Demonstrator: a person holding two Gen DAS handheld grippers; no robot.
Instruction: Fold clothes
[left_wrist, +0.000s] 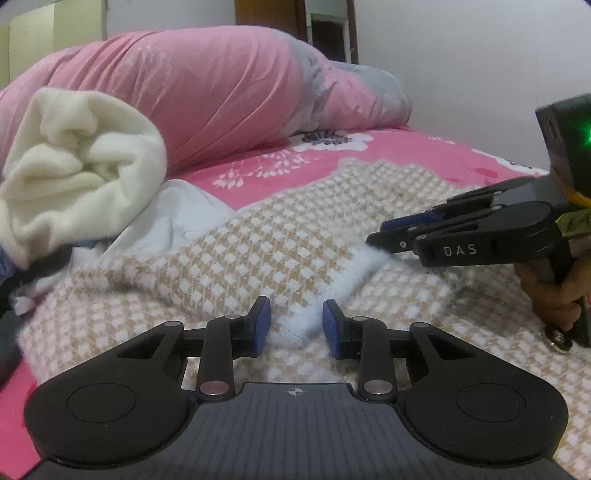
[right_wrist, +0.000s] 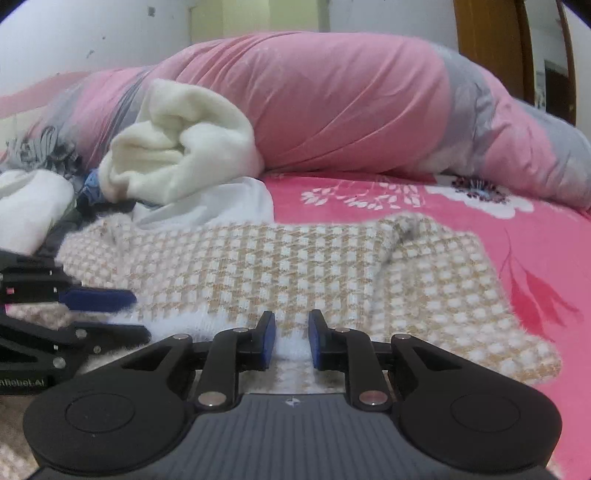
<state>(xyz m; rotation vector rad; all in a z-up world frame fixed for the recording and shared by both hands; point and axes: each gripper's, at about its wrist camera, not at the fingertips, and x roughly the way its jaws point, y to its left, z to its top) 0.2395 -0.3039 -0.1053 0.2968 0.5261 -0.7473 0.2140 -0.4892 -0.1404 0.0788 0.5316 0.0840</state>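
A beige-and-white checked knit sweater (left_wrist: 280, 236) (right_wrist: 295, 266) lies spread on the pink floral bed. Its white ribbed hem (left_wrist: 343, 280) (right_wrist: 177, 325) runs as a raised strip between the two grippers. My left gripper (left_wrist: 297, 326) (right_wrist: 125, 314) has its blue pads narrowly apart, with the hem pinched between them. My right gripper (right_wrist: 291, 341) (left_wrist: 380, 236) comes in from the right and is shut on the same hem further along. A hand (left_wrist: 554, 295) holds the right gripper's handle.
A rolled cream fleece (left_wrist: 77, 173) (right_wrist: 177, 147) and other white and dark clothes (right_wrist: 33, 206) are piled at the left. A big pink and grey duvet (left_wrist: 207, 88) (right_wrist: 351, 107) lies across the back. Bare pink sheet (right_wrist: 535, 258) shows to the right.
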